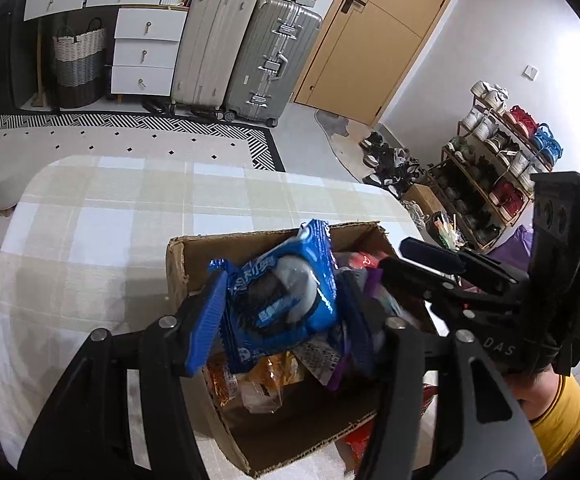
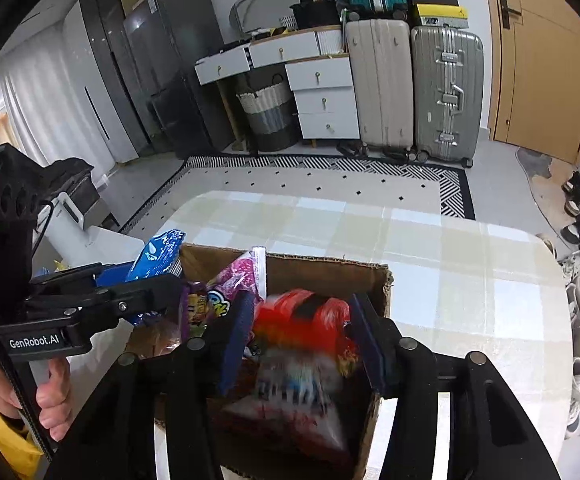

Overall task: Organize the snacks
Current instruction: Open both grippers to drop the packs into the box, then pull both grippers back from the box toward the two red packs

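Over a cardboard box (image 1: 177,264) already holding several snack packets on a checked tablecloth (image 1: 89,216), the left gripper (image 1: 281,312) straddles a blue cookie packet (image 1: 281,300), seemingly loosened, and the right gripper (image 2: 302,340) brackets a red snack bag (image 2: 302,320), grip unclear.
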Demonstrator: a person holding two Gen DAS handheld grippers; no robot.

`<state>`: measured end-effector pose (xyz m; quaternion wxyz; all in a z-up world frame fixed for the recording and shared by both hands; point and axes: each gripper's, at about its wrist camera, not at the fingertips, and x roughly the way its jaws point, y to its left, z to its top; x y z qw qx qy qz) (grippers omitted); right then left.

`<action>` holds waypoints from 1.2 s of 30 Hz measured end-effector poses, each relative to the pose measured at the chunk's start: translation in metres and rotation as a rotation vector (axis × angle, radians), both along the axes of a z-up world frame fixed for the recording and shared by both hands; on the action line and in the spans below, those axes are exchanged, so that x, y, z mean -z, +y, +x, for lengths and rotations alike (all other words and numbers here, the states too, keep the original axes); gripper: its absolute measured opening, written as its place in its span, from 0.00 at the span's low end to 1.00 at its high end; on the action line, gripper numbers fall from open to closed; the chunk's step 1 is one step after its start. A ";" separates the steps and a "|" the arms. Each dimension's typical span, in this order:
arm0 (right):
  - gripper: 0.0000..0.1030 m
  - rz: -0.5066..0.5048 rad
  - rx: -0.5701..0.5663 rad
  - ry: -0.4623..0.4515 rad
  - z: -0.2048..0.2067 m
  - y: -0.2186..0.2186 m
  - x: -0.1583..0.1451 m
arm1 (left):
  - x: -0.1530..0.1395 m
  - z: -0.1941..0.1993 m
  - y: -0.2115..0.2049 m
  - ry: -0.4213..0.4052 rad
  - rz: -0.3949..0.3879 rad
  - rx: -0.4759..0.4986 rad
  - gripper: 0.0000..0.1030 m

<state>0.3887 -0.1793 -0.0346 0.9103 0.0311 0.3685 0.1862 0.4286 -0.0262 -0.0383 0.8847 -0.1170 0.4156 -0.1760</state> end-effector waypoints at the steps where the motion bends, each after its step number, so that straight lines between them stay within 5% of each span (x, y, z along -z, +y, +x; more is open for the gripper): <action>1: 0.50 0.003 0.008 -0.006 -0.003 -0.002 -0.002 | -0.001 -0.003 0.000 -0.001 0.002 0.004 0.64; 5: 0.50 0.043 0.020 -0.030 -0.013 -0.013 -0.014 | -0.017 -0.013 -0.001 -0.047 0.058 -0.029 0.77; 8: 0.50 0.058 0.025 -0.056 -0.026 -0.018 -0.026 | -0.029 -0.022 0.005 -0.062 0.009 -0.026 0.77; 19: 0.55 0.096 0.038 -0.194 -0.111 -0.038 -0.079 | -0.093 -0.112 -0.002 -0.189 0.023 -0.040 0.79; 25: 0.66 0.132 0.047 -0.321 -0.186 -0.050 -0.117 | -0.127 -0.186 -0.006 -0.304 0.048 -0.062 0.87; 27: 0.80 0.142 0.044 -0.372 -0.214 -0.052 -0.129 | -0.137 -0.217 -0.006 -0.354 0.049 -0.076 0.99; 30: 0.97 0.152 0.058 -0.456 -0.255 -0.052 -0.141 | -0.154 -0.261 -0.006 -0.436 0.053 -0.087 0.99; 36: 0.99 0.122 0.076 -0.581 -0.336 -0.045 -0.147 | -0.167 -0.336 -0.007 -0.481 0.123 -0.155 0.99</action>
